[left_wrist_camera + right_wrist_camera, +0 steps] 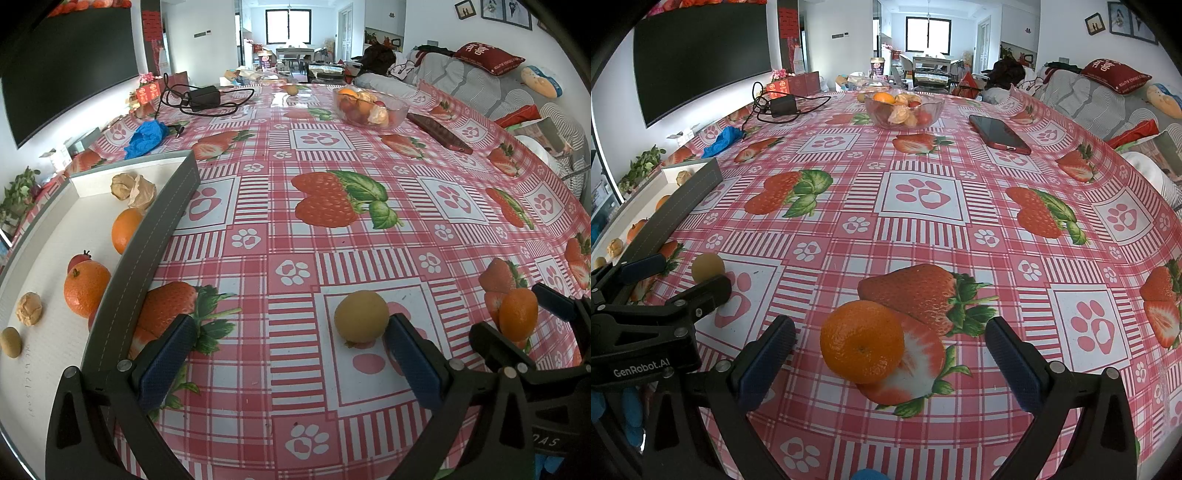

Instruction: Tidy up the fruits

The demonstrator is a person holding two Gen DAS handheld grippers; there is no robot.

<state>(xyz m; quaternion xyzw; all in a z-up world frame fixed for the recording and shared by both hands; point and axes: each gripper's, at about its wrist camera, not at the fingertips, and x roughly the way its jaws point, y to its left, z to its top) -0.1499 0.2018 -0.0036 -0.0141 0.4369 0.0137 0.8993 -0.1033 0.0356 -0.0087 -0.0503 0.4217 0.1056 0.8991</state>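
Note:
My left gripper (291, 356) is open, low over the strawberry tablecloth. A round yellow fruit (361, 315) sits on the cloth between its fingers, close against the right fingertip (406, 350). My right gripper (890, 360) is open too, with a mandarin (862, 341) resting on the table between its fingers, nearer the left one. In the left wrist view, the right gripper (522, 319) stands around the same mandarin (517, 314). The right wrist view shows the left gripper (674, 277) beside the yellow fruit (708, 266).
A white tray with a grey wall (159, 221) lies at the left and holds two mandarins, a cherry tomato, husked fruits and small brown fruits. A glass fruit bowl (905, 107), a red phone (999, 134), a charger with its cable (203, 98) and a blue cloth (146, 136) lie farther back.

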